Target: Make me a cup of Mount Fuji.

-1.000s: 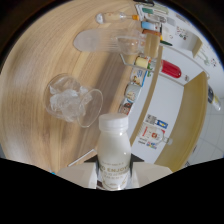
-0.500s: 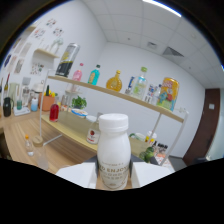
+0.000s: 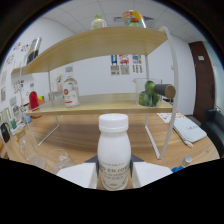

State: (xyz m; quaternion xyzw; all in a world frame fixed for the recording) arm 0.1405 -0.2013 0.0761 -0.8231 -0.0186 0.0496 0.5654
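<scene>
- Right now the fingers (image 3: 114,176) are clenched on a white bottle (image 3: 114,151), one white pad pressing each side of its lower body; the bottle stands upright between them, its white cap on and its label partly readable as "ENJOY".
- Beyond the bottle runs a two-level wooden shelf (image 3: 107,104) on white metal legs, standing on the wooden bench (image 3: 150,131).
- On the lower shelf board sit a clear bottle with a red-and-white label (image 3: 70,92), a red container (image 3: 34,100) farther off to that same side, and a glass jar of green fruit (image 3: 146,93) with a dark cylinder (image 3: 165,90) just beside it.
- On the top board stand a pale bottle (image 3: 98,21) and a colourful can (image 3: 133,17).
- Clear glassware (image 3: 56,158) rests on the bench near the fingers.
- Posters (image 3: 124,63) hang on the white wall behind.
</scene>
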